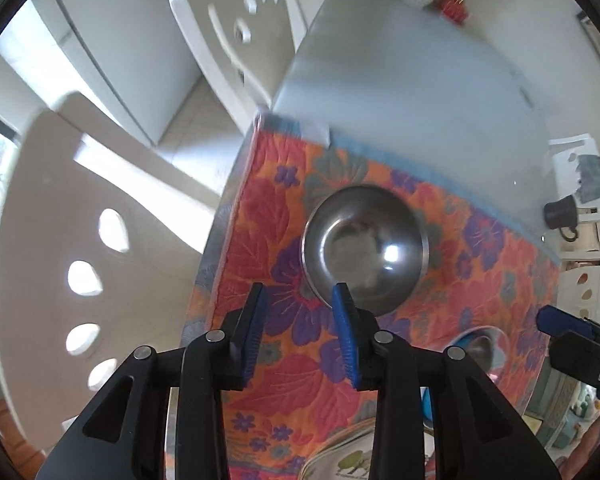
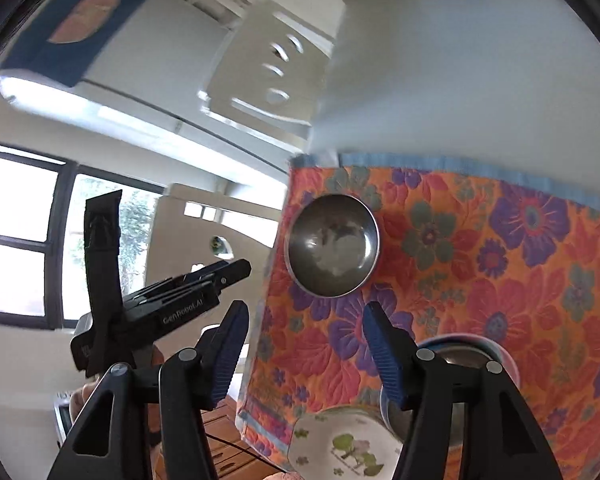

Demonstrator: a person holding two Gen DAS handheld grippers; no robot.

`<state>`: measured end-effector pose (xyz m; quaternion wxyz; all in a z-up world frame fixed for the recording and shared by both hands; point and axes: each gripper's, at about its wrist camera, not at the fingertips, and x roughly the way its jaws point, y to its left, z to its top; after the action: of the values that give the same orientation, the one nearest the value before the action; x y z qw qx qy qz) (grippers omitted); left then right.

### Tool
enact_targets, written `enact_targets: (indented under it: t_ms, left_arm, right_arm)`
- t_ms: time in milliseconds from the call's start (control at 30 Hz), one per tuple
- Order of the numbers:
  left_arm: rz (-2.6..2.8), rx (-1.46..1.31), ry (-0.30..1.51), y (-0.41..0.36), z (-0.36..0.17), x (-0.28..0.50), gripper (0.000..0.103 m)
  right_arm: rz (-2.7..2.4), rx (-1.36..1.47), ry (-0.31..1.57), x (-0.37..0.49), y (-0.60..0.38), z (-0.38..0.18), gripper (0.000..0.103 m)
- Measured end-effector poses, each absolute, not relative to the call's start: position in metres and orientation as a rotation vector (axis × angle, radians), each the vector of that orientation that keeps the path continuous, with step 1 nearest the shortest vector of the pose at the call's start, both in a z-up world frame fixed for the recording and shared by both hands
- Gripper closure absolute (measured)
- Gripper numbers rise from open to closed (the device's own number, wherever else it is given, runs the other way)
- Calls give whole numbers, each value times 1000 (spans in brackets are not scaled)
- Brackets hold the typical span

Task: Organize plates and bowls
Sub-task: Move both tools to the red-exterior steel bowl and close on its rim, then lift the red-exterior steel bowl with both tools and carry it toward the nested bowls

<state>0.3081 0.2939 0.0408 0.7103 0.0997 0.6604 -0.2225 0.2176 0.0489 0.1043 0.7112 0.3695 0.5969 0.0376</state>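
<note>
Two bowls and one plate show on the floral quilted mat. A stainless steel bowl sits alone at the mat's far left part, toward 12 o'clock from the left gripper. It looks light, rigid and slick, with a thin rolled rim; I judge the rim the only sound place to pinch, one finger inside and one outside, since the curved wall would slide out of flat pads. A second steel bowl with a blue outer wall lies near the mat's front edge, at 3 o'clock of the right gripper, partly hidden by its linkage. Just beside it, at 6 o'clock, rests a white plate with a green plant print; being ceramic by its look, it would be heavier and chip easily.

Both grippers hang above the mat with jaws spread, holding nothing. The left gripper tilts down toward the lone bowl, its right pad in line with the near rim, whether touching I cannot tell. The right gripper points further forward, its fingers straddling bare mat
</note>
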Motion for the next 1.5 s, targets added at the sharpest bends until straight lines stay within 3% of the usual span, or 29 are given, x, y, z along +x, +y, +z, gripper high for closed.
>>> enact_targets:
  t_ms: [67,133,300,633,1033,1167,1433,1500]
  left_arm:
    - [-477,210,1504,294,22,315,61]
    - [-473,205,1527,292,7,320,42]
    - [-471,237,1551,282,-19,328,33]
    - [-472,226,1605,273,-59,339,33]
    - [-481,217,1596,262,-76,339,33]
    - [-497,208,1582,257,-77,338,36]
    - [-545,179,1570,243,-71,328,83]
    - [-546,189,1562,238,-68,325,85]
  right_arm:
    - [70,838,1366,227,49,81,46]
    - [63,855,1397,235,49,60,46]
    - [46,922,1465,249,45,9,46]
    - [2,956,1578,269,45,-60,46]
    - [-15,930,1621,282,51,-87,46]
    - [-17,936,1605,283,48,-87,46]
    - [-1,940,1587,282,44,-78,67]
    - [1,915,1584,282,47,-72,69]
